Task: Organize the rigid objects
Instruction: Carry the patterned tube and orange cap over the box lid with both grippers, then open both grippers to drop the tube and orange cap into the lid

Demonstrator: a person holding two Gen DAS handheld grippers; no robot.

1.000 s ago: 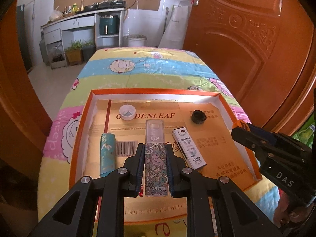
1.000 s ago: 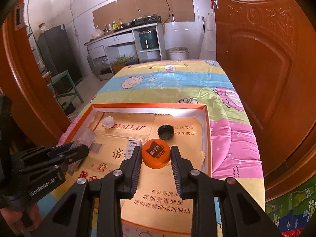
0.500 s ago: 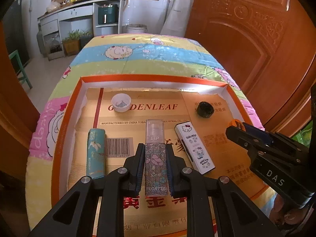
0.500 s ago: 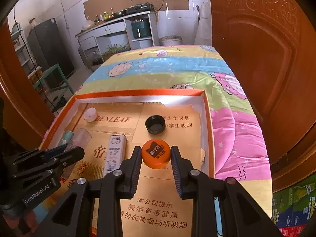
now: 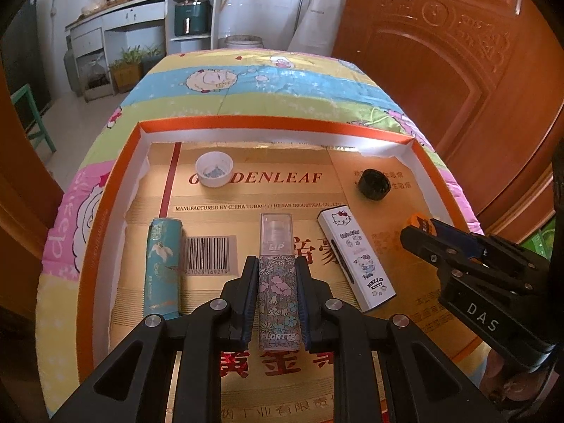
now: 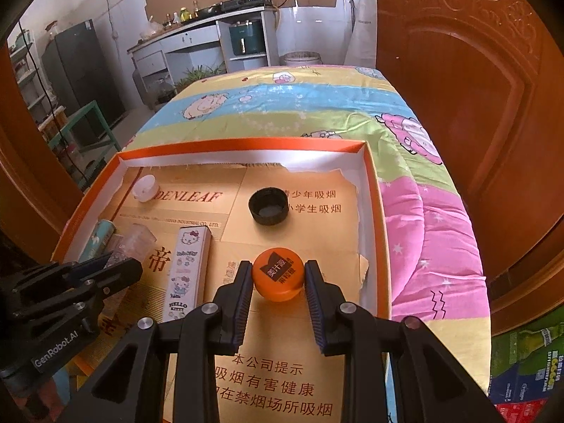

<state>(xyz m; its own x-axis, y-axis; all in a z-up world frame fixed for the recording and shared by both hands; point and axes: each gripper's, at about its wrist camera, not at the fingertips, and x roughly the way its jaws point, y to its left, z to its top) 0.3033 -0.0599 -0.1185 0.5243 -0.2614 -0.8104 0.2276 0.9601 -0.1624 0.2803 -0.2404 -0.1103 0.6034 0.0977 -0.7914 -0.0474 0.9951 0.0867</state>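
Jaws of the left gripper (image 5: 276, 282) clamp a floral lip-gloss box (image 5: 278, 292); those of the right gripper (image 6: 277, 280) clamp an orange cap (image 6: 277, 275). Both hang low inside the orange-rimmed tray (image 5: 105, 211), likely for placing beside the Hello Kitty box (image 5: 356, 257) and teal tube (image 5: 163, 264) lying there.

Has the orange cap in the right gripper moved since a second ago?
Yes. The orange cap, clamped in the right gripper, has come down toward the tray floor, nearer the black cap lying there.
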